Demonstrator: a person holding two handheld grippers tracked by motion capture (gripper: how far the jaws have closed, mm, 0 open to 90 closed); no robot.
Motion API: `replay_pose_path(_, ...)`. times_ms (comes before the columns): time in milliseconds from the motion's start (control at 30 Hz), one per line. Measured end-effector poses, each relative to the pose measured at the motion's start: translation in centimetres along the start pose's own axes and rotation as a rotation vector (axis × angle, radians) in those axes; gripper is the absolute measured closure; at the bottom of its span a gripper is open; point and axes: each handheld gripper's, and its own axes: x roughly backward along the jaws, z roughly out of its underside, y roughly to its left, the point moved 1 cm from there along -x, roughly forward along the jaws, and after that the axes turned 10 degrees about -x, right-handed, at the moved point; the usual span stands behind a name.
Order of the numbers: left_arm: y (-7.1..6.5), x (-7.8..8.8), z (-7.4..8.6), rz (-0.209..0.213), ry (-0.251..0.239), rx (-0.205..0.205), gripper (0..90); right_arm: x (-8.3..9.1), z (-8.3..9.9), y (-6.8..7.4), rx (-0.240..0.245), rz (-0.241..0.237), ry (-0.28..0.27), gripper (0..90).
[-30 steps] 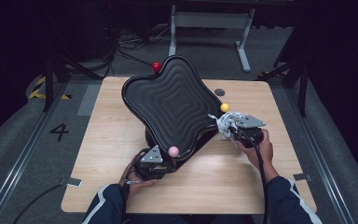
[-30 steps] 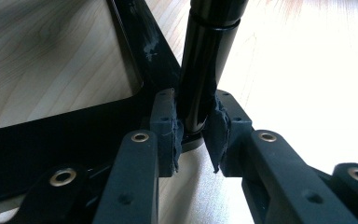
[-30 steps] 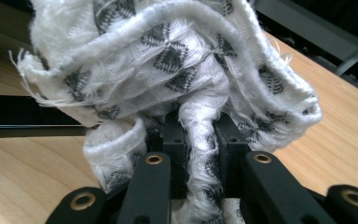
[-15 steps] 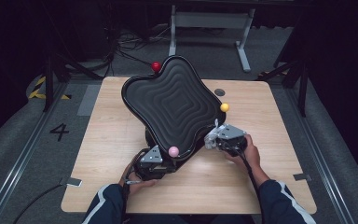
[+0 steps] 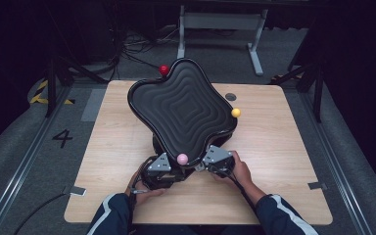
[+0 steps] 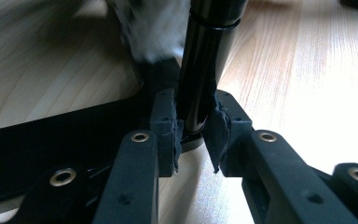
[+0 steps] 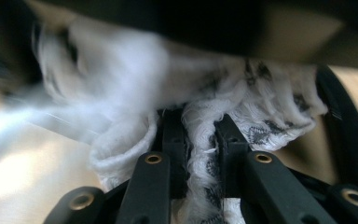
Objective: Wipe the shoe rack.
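A black wavy board (image 5: pixel 181 107) sits tilted on a stand in the middle of the wooden table (image 5: pixel 284 161). Red (image 5: pixel 163 70), yellow (image 5: pixel 235 112) and pink (image 5: pixel 182 158) balls tip its corners. My left gripper (image 5: pixel 159 169) is under the board's near edge, shut on the stand's black post (image 6: pixel 205 56), pads pressed to both sides (image 6: pixel 193 116). My right gripper (image 5: pixel 210 164) is just right of the pink ball, shut on a white cloth (image 7: pixel 121 93) bunched between its jaws (image 7: pixel 200 126) under the board's dark underside. The cloth (image 6: pixel 154 28) appears blurred beside the post.
The stand's black base (image 6: pixel 51 135) lies flat on the table to the left of the post. A small dark round hole (image 5: pixel 230 97) marks the table's far right part. Cables and a metal frame (image 5: pixel 220 22) sit on the floor beyond the table.
My right gripper has carried the white cloth from beside the yellow ball down and left to the board's near edge by the pink ball. The left gripper has stayed on the post.
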Motion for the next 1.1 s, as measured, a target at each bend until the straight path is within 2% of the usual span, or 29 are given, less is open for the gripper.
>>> replay_pose_path(133, 0.0, 0.0, 0.0, 0.001, 0.004, -0.002, 73.0, 0.1, -0.5, 2.5, 0.049, -0.041, -0.012, 78.2)
replay_pose_path(200, 0.0, 0.1, 0.0, 0.002, 0.011, -0.005, 73.0, 0.2, -0.6, 3.0, 0.058, -0.043, -0.012, 78.3)
replay_pose_path(367, 0.0, 0.1, 0.1, 0.002, 0.001, -0.004, 72.9, 0.1, -0.5, 2.9, 0.051, -0.053, -0.017, 78.1)
replay_pose_path(433, 0.0, 0.1, 0.1, 0.003, -0.002, 0.000, 73.0, 0.1, -0.4, 2.8, 0.074, -0.039, -0.025, 78.2)
replay_pose_path(533, 0.0, 0.1, 0.1, 0.003, -0.004, 0.001, 73.0, 0.0, -0.2, 2.2, 0.074, -0.006, -0.023, 78.4)
replay_pose_path(800, -0.1, 0.2, 0.2, -0.002, -0.002, 0.003, 73.1, 0.0, 0.8, -1.6, -0.032, 0.039, -0.011, 79.3)
replay_pose_path(933, -0.1, 0.3, 0.2, -0.001, -0.001, 0.003, 73.2, 0.0, 1.1, -2.5, -0.052, 0.058, -0.009, 79.3)
replay_pose_path(967, -0.1, 0.3, 0.3, -0.001, -0.005, 0.006, 73.2, 0.1, 1.3, -3.3, -0.066, 0.073, -0.001, 79.3)
replay_pose_path(1100, -0.1, 0.4, 0.3, -0.001, -0.005, 0.003, 73.3, 0.1, 1.6, -4.4, -0.093, 0.088, 0.004, 79.4)
